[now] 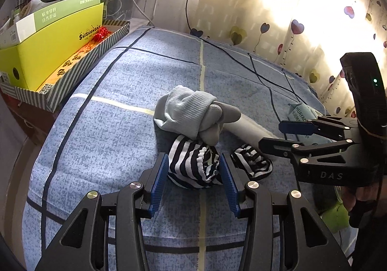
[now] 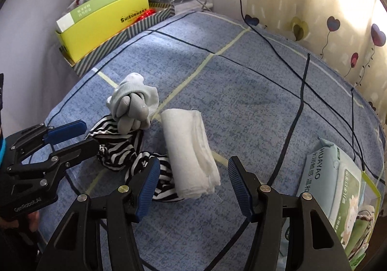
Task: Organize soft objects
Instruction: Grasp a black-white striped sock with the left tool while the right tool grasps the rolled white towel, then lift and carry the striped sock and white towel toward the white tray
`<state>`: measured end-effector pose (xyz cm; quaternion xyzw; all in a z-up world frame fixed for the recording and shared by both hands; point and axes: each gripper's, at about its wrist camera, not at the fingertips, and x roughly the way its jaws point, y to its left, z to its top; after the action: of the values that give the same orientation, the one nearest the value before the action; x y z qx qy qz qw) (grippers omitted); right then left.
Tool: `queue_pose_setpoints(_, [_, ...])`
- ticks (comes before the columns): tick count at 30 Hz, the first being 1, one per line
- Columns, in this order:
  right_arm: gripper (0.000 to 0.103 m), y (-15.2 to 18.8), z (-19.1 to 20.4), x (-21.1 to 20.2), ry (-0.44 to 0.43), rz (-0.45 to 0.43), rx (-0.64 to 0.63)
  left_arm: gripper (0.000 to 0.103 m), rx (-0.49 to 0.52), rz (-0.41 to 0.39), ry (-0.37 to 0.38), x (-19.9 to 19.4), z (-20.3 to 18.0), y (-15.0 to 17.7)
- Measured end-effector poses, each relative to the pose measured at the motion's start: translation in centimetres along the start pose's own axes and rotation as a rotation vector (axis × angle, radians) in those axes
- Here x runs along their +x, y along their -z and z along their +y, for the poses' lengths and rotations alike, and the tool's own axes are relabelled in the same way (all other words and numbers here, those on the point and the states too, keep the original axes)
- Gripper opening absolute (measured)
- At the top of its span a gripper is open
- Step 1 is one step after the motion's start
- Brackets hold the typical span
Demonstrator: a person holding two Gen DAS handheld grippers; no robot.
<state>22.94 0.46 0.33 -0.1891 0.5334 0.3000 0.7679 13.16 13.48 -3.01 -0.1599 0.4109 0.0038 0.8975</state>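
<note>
On the blue plaid bed sheet (image 1: 121, 92) lie a black-and-white striped cloth (image 1: 193, 165), a grey-and-white glove bundle (image 1: 193, 111) and a folded white cloth (image 2: 191, 152). My left gripper (image 1: 193, 174) is open, its blue pads on either side of one end of the striped cloth, not visibly squeezing it. It also shows in the right wrist view (image 2: 79, 135). My right gripper (image 2: 193, 186) is open over the near end of the white cloth, with the striped cloth's other end (image 2: 154, 174) by its left pad. It also shows in the left wrist view (image 1: 278, 134).
A yellow box (image 1: 55, 48) in a striped tray (image 1: 79, 70) stands along the bed's left edge. A wet-wipe pack (image 2: 338, 186) lies at the right. A black cable (image 2: 278, 53) runs across the sheet. A heart-print curtain (image 1: 302, 17) hangs behind.
</note>
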Motion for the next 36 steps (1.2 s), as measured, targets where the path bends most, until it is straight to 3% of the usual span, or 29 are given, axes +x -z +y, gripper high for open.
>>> queue_pose_setpoints(4, [0.041, -0.2, 0.0, 1.6, -0.022, 0.042, -0.014, 0.045, -0.017, 0.030, -0.008, 1.3, 0.3, -0.1])
queue_pose_setpoints(8, [0.025, -0.2, -0.1, 1.2, -0.028, 0.021, -0.022, 0.045, -0.031, 0.057, -0.008, 2.3, 0.3, 0.0])
queue_pose_setpoints(11, [0.023, -0.1, -0.2, 0.2, -0.017, -0.004, -0.026, 0.042, -0.025, 0.052, 0.005, 2.2, 0.1, 0.3])
queue_pose_setpoints(13, [0.022, 0.1, -0.4, -0.2, -0.019, -0.015, -0.022, 0.017, -0.020, 0.049, 0.007, 2.0, -0.2, 0.3])
queue_pose_setpoints(16, [0.022, 0.4, -0.5, -0.9, -0.020, -0.031, -0.016, 0.011, -0.010, 0.030, 0.000, 1.3, -0.5, 0.4])
queue_pose_setpoints(36, [0.022, 6.5, -1.2, -10.4, -0.061, -0.264, 0.071, 0.010, 0.051, -0.139, 0.037, -6.0, -4.4, 0.7])
